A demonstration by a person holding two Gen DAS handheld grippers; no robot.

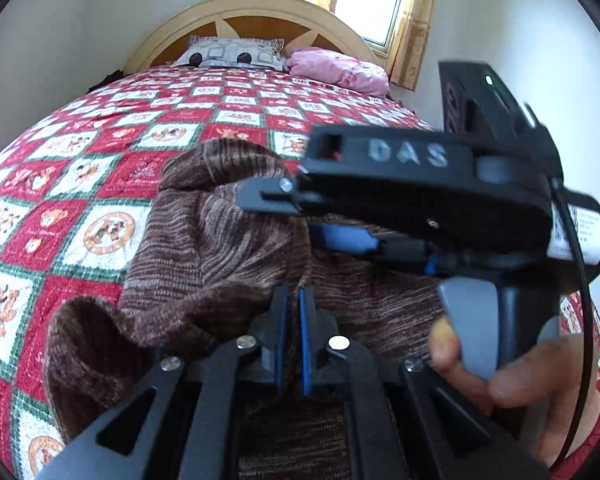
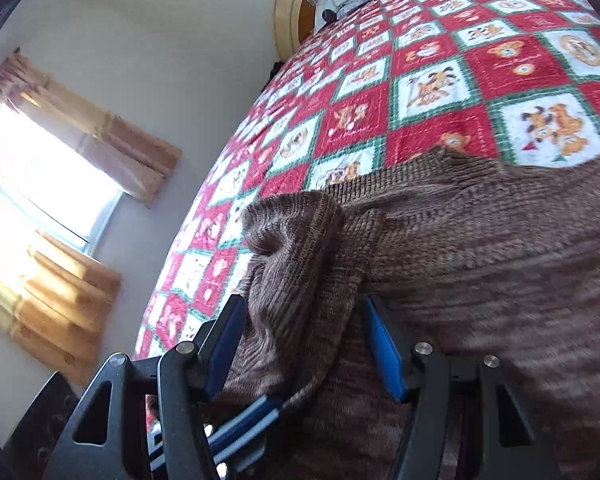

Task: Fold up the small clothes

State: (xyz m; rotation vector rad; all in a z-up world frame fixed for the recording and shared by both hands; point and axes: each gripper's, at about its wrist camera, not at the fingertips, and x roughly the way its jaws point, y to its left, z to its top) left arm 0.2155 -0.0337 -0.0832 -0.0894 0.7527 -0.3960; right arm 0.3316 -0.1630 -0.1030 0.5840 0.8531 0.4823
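A brown striped knit garment (image 1: 204,248) lies bunched on the quilt. My left gripper (image 1: 294,300) is shut on a fold of it; the blue pads nearly touch with cloth between them. In the left wrist view the right gripper's body (image 1: 420,196) crosses above the garment from the right, held by a hand (image 1: 500,376). In the right wrist view my right gripper (image 2: 304,324) is open, its blue pads (image 2: 384,344) wide apart on either side of a raised fold of the garment (image 2: 460,264). The left gripper's shut fingers (image 2: 244,424) show low between them.
The bed has a red, white and green patchwork quilt (image 1: 100,152). A patterned pillow (image 1: 232,54) and a pink pillow (image 1: 340,68) lie by the wooden headboard (image 1: 260,12). Curtained windows (image 2: 40,184) stand at the walls.
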